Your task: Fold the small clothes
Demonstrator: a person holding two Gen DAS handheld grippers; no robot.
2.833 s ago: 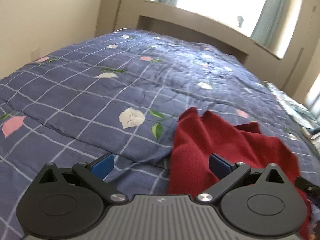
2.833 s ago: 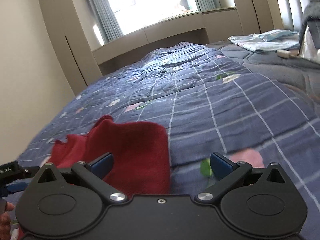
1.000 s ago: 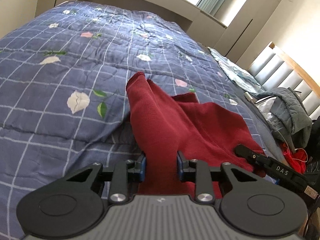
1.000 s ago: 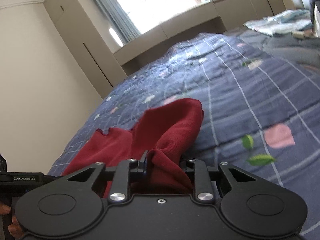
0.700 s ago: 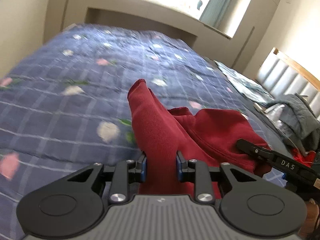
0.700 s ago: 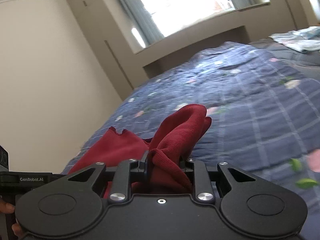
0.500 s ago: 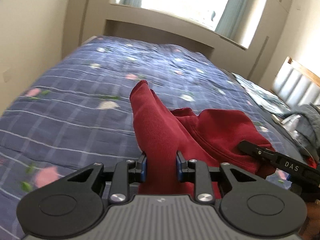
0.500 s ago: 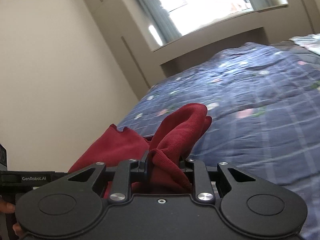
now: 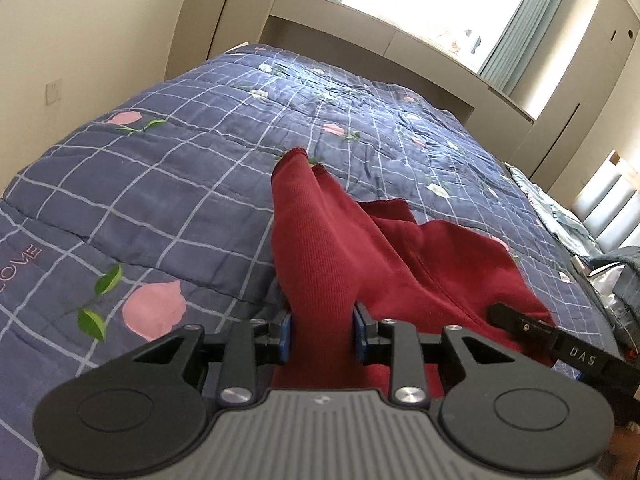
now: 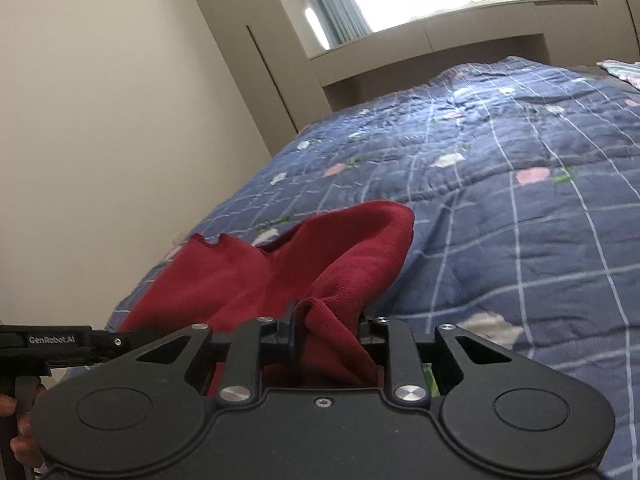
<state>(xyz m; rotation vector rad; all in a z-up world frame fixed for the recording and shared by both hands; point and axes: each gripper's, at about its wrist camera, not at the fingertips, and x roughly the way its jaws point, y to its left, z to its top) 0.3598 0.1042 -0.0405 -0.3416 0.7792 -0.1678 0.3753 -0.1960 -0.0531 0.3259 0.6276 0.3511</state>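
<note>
Garment (image 9: 336, 248) on quilt (image 9: 168, 184), left hand-held gripper (image 9: 322, 334) beside right hand-held gripper (image 10: 329, 330), window (image 9: 420, 12) behind

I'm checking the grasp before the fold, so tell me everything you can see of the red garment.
The red garment is a dark red, fine-ribbed knit, soft and limp. It is bunched and creased, not flat, with a seam line and a wavy edge showing. The left gripper and the right gripper each have their jaws shut on a gathered fold of it. It rises from each grip in a hump and spreads over the blue checked floral quilt; whether it touches the quilt is unclear.
</note>
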